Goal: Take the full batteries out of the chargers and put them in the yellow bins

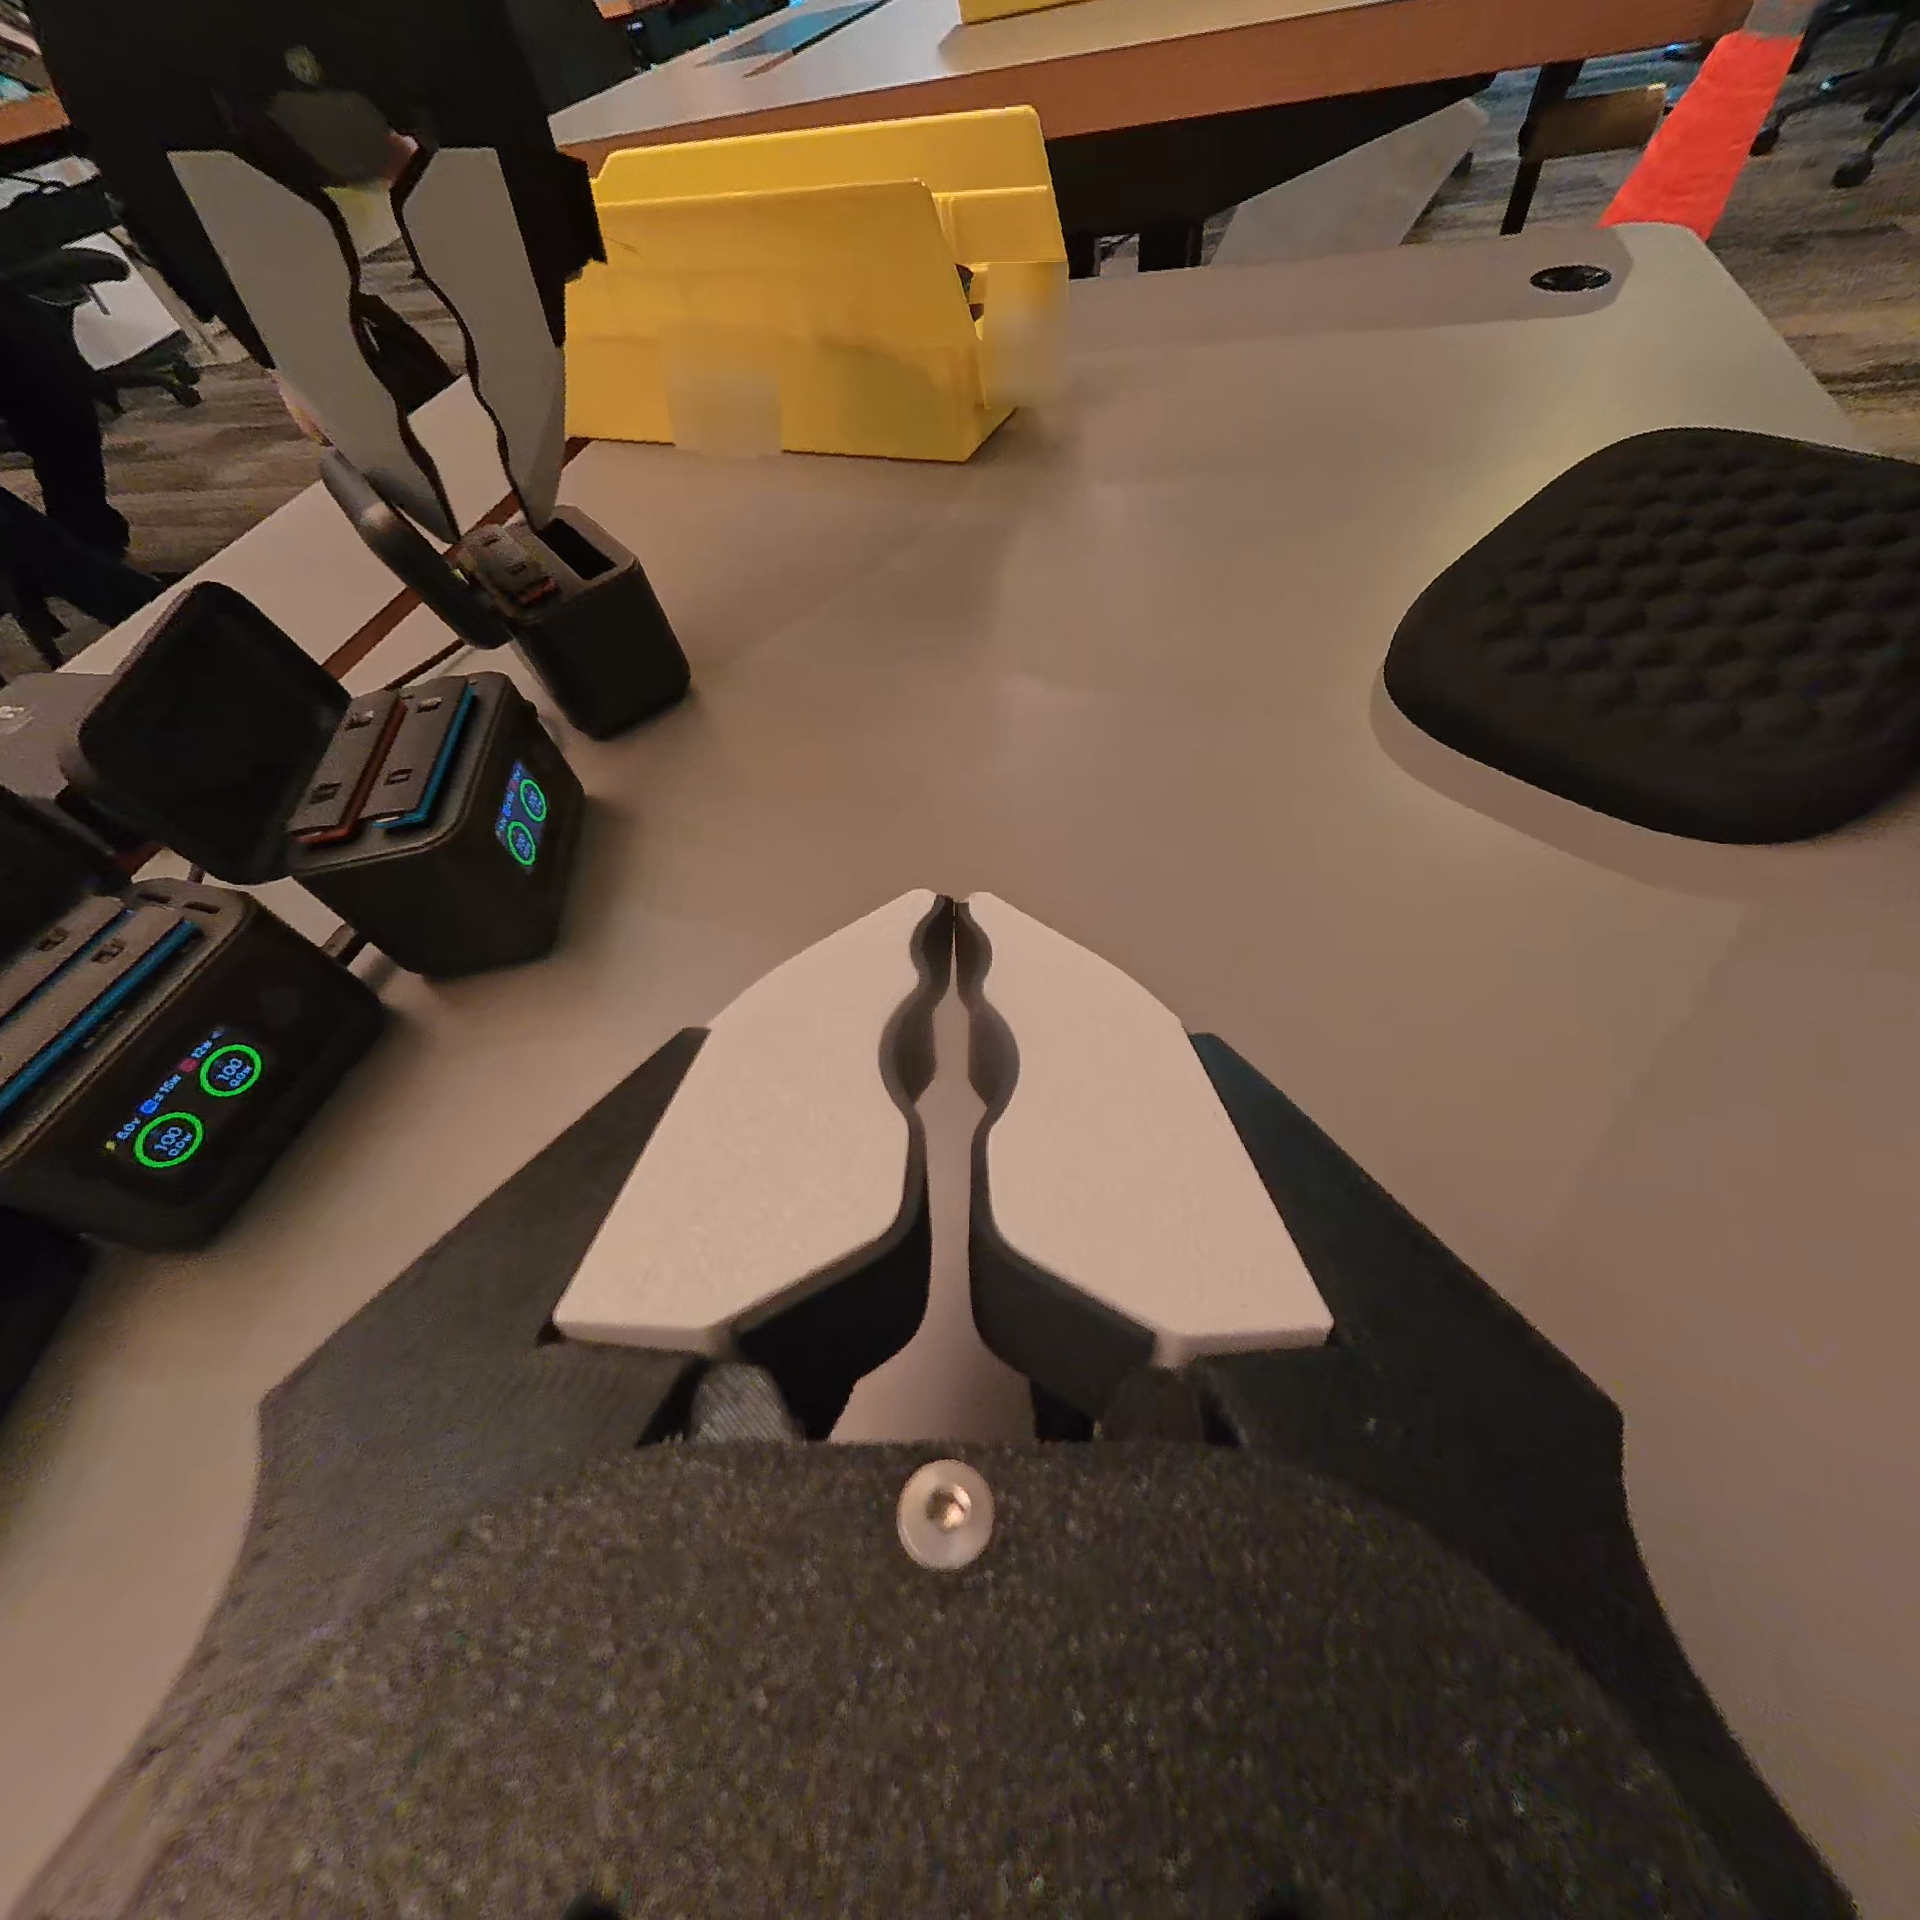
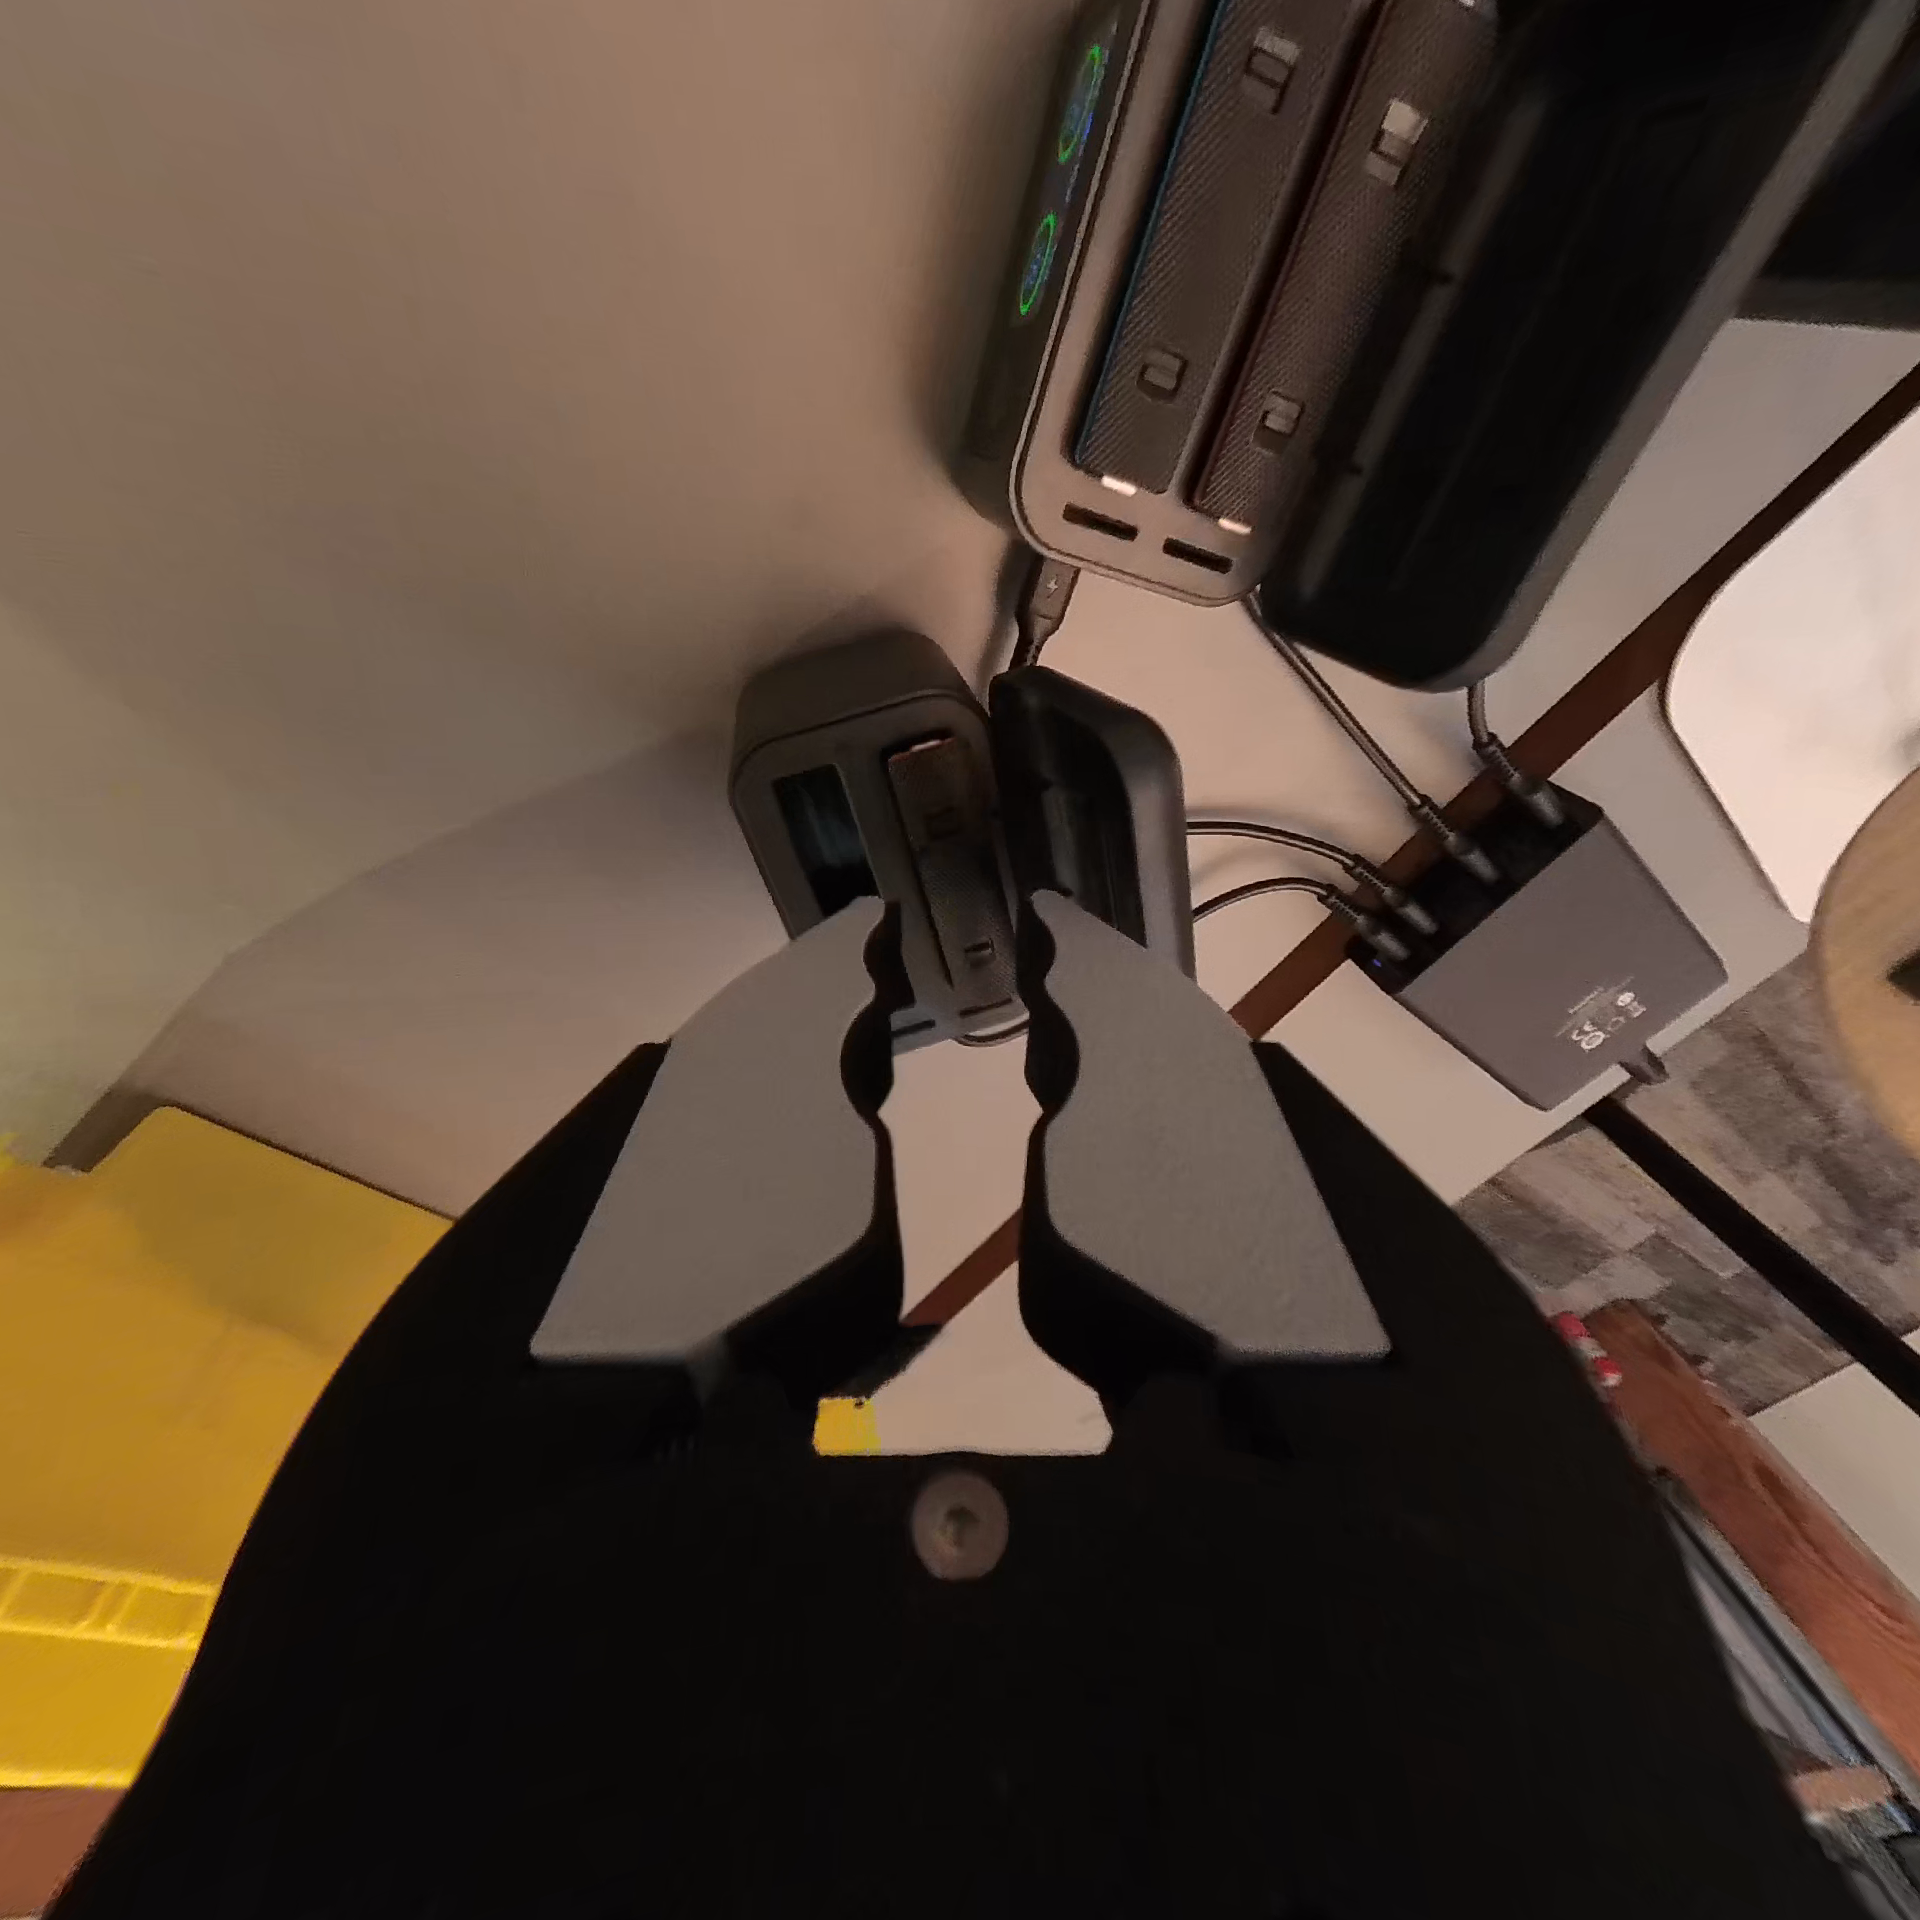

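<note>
Working at the desk (image 1: 1143, 644) edge, yellow bins (image 1: 800, 301) waiting at its far side, I straddle the last battery (image 2: 951, 883) in the small open charger (image 2: 831, 727) with my spread right claw (image 2: 951, 935), not yet pinching; my left claw (image 1: 954, 914) idles, pressed together, empty.

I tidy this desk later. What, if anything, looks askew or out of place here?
The battery in the far charger sticks up out of its slot between the right claw fingers; the slot beside it is empty. Nothing looks spilled or damaged.
</note>
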Tool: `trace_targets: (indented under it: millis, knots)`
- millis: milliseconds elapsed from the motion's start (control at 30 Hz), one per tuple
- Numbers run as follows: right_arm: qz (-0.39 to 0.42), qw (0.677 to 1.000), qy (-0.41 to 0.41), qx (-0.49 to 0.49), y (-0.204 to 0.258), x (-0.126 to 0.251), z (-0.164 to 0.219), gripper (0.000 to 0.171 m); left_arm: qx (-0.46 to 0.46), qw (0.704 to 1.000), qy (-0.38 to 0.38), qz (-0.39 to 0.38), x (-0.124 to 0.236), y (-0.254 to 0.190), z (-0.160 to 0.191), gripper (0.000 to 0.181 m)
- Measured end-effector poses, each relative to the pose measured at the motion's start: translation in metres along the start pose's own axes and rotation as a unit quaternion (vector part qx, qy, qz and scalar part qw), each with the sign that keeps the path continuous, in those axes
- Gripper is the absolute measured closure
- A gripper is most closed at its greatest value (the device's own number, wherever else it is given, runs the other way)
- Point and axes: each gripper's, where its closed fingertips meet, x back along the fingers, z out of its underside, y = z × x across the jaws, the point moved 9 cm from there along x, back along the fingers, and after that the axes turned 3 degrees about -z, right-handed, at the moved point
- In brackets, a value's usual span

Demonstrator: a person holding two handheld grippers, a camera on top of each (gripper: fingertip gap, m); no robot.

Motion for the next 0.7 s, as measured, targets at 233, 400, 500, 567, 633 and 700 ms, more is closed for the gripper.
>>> trace_targets:
  millis: [233, 400, 500, 567, 633, 700]
  knots:
    - [-0.024, 0.990, -0.049, -0.128, 0.004, 0.013, 0.006, 0.148, -0.003, 1.000, 0.000, 0.001, 0.001, -0.001, 0.000, 0.181]
    - [0.017, 0.945, -0.108, -0.308, 0.023, 0.006, 0.014, 0.121, -0.006, 1.000, -0.005, 0.007, 0.003, -0.003, -0.002, 0.181]
    - [0.067, 0.913, -0.111, -0.387, 0.037, -0.005, 0.013, 0.101, -0.007, 1.000, -0.008, 0.012, 0.004, -0.005, -0.003, 0.181]
    - [0.082, 0.883, -0.105, -0.450, 0.041, -0.014, 0.014, 0.088, -0.008, 1.000, -0.009, 0.015, 0.003, -0.007, -0.003, 0.181]
    - [0.090, 0.853, -0.109, -0.502, 0.042, -0.020, 0.015, 0.077, -0.009, 1.000, -0.009, 0.018, 0.003, -0.008, -0.004, 0.181]
    - [0.091, 0.835, -0.108, -0.532, 0.041, -0.025, 0.014, 0.070, -0.011, 1.000, -0.009, 0.019, 0.003, -0.009, -0.004, 0.181]
